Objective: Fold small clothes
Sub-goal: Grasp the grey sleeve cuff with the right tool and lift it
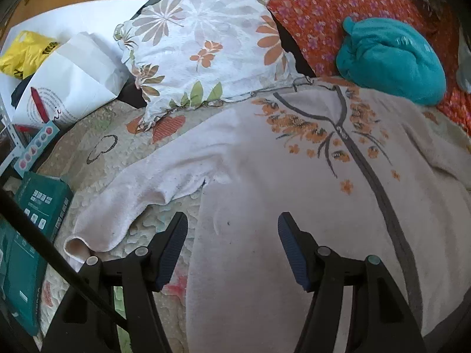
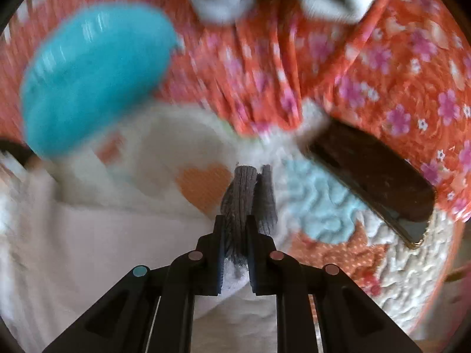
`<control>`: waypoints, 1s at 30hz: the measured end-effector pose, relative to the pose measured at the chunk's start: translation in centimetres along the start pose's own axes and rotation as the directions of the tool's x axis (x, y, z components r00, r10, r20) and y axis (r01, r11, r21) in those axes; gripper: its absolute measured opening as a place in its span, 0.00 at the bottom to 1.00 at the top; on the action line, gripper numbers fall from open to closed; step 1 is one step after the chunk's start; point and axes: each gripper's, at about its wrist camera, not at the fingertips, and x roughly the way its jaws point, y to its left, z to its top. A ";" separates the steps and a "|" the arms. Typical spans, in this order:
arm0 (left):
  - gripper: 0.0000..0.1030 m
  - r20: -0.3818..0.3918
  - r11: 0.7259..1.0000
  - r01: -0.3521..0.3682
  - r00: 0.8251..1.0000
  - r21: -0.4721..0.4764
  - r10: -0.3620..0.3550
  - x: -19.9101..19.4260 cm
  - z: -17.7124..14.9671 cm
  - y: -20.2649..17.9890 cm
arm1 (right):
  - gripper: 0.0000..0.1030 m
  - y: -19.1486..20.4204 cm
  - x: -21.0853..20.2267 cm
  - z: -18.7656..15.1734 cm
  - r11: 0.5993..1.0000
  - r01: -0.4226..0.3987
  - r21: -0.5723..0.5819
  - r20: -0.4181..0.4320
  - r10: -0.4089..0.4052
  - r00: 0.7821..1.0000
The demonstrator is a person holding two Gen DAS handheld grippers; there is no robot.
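A pale pink zip-up garment point(image 1: 294, 176) with orange flower prints and a grey zipper lies front-up on the quilted bed cover point(image 1: 88, 158). Its left sleeve point(image 1: 141, 194) stretches out toward the lower left. My left gripper point(image 1: 232, 226) hangs open above the garment's left side, one finger over the quilt, the other over the cloth. In the right wrist view, my right gripper point(image 2: 235, 223) is shut on the grey ribbed cuff point(image 2: 240, 194) of the other sleeve, which sticks out past the fingertips. The pink cloth point(image 2: 88, 235) spreads to the left of it.
A floral pillow point(image 1: 206, 44) and a teal bundle point(image 1: 391, 58) lie beyond the garment, on an orange flowered blanket point(image 1: 318, 8). A white paper bag point(image 1: 73, 79), a yellow bag point(image 1: 26, 53) and teal boxes point(image 1: 38, 211) crowd the left. A dark phone-like slab point(image 2: 374, 176) lies right of the cuff.
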 end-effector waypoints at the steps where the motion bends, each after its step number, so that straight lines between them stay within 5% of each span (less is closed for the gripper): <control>1: 0.61 0.003 1.000 0.002 1.000 -0.010 -0.002 0.0 0.1 0.2 | 0.13 -0.3 -2.1 0.6 0.998 -0.066 0.023 0.079 0.064 0.995; 5: 0.61 -0.004 0.999 0.034 0.999 0.004 -0.034 -0.7 -1.0 0.9 | 0.13 -0.9 -8.7 2.0 0.996 -0.068 0.053 0.338 0.046 0.940; 7: 0.61 -0.014 0.999 0.043 0.999 -0.008 -0.043 -0.7 -1.3 1.2 | 0.13 -3.1 -9.5 1.9 0.995 -0.052 0.086 0.363 0.017 0.932; 14: 0.61 -0.045 0.997 0.049 0.998 -0.053 -0.051 -0.1 -1.8 2.4 | 0.19 -11.7 -6.0 0.0 0.959 -0.033 0.280 0.172 -0.016 0.985; 16: 0.61 -0.050 0.997 0.046 0.998 -0.058 -0.049 -0.1 -1.9 2.7 | 0.20 -14.6 -6.1 -0.1 0.932 0.019 0.362 0.159 -0.082 0.984; 20: 0.61 -0.067 0.995 0.064 0.995 -0.070 -0.069 -0.1 -2.0 2.7 | 0.37 -17.4 -7.3 -0.5 0.890 0.015 0.456 0.187 -0.112 0.976; 26: 0.61 -0.079 0.996 0.082 0.993 -0.047 -0.085 -0.4 -2.1 2.1 | 0.38 -15.0 -6.0 -0.9 0.927 -0.038 0.373 0.134 -0.014 0.991; 30: 0.61 -0.090 0.995 0.095 0.991 -0.038 -0.098 -0.4 -2.1 1.7 | 0.42 -9.9 -1.4 -0.2 0.972 -0.011 0.235 0.007 0.010 1.000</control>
